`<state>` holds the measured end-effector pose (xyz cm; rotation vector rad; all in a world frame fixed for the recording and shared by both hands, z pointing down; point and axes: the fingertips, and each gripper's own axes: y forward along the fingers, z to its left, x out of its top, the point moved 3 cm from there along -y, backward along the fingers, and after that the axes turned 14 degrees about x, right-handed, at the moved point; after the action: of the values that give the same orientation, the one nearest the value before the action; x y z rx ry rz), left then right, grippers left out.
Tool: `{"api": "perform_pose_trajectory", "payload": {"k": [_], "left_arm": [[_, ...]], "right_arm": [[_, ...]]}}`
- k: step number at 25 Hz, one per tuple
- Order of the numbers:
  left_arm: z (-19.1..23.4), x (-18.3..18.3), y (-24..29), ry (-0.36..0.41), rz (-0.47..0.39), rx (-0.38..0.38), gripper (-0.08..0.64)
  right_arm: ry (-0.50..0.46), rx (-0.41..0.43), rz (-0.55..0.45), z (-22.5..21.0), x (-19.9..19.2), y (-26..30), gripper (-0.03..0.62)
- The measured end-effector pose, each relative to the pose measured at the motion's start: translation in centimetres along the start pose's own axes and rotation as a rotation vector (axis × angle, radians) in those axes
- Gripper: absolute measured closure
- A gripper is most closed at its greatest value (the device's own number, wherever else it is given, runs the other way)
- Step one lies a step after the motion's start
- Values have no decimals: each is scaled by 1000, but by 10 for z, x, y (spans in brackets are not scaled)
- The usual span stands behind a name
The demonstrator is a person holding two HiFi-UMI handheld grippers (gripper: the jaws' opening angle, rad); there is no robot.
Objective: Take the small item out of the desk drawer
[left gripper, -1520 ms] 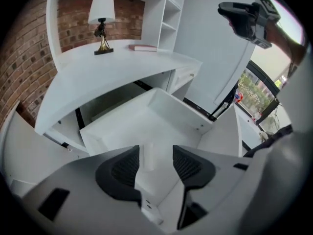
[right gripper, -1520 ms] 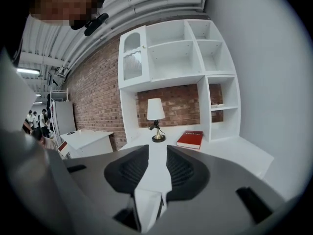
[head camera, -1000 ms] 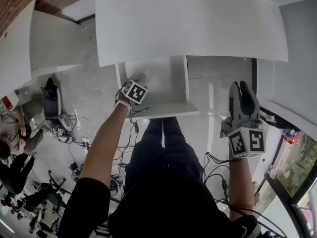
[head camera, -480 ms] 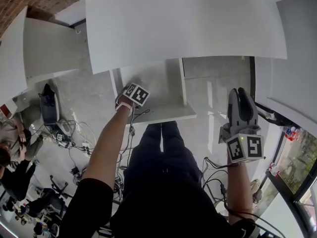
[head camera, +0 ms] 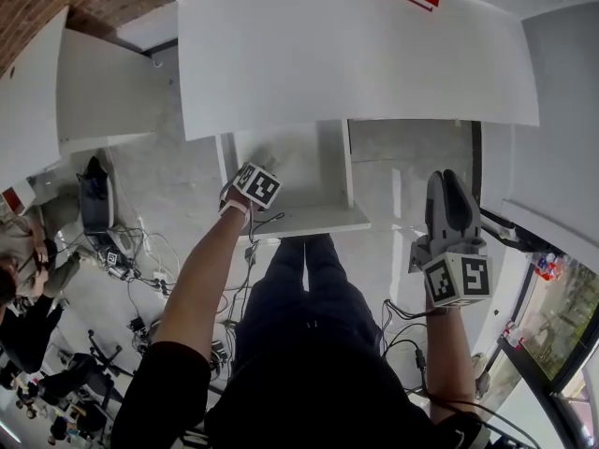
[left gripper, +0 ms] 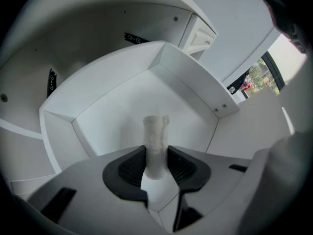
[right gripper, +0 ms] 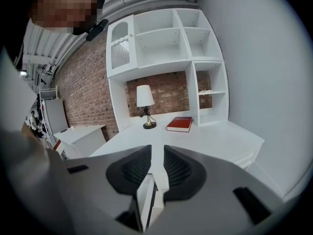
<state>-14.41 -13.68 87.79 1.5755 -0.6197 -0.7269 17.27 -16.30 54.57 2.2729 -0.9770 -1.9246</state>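
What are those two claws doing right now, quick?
Left gripper: closed on a small white cylinder.
Right gripper: open, its jaws have just been closing, nothing between them.

Worktop [head camera: 356, 54]: plain white, no pattern.
Drawer [left gripper: 112, 116]: white inside, walls and bottom alike.
Small item [left gripper: 155, 131]: off-white, rough chalky surface.
Left gripper [left gripper: 156, 156]: light grey body, black ribbed pads on the jaws.
Left marker cube [head camera: 255, 184]: white faces with black square patterns.
Right gripper [right gripper: 157, 168]: same grey body, same black ribbed pads.
Right marker cube [head camera: 459, 279]: black-on-white squares too.
Book [right gripper: 179, 124]: red cover.
Lamp [right gripper: 145, 109]: white shade, dark base.
Shelf unit [right gripper: 166, 43]: white.
Wall [right gripper: 83, 92]: red-brown brick, pale mortar lines.
Floor [head camera: 164, 185]: pale grey, faintly mottled.
Sleeve [head camera: 159, 391] and trousers [head camera: 299, 288]: black.
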Motion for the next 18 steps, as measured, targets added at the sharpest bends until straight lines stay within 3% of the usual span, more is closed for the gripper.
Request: {"api": "perform_pose_trajectory", "payload": {"k": [8,18], "left_arm": [[4,31,-72,-102,-170,11,430],[22,42,-170,-221,-349,39,430]], "right_arm": [[-34,35,-55,13,36,-8,525],[-67,50,-167,31,82,-39,534]]}}
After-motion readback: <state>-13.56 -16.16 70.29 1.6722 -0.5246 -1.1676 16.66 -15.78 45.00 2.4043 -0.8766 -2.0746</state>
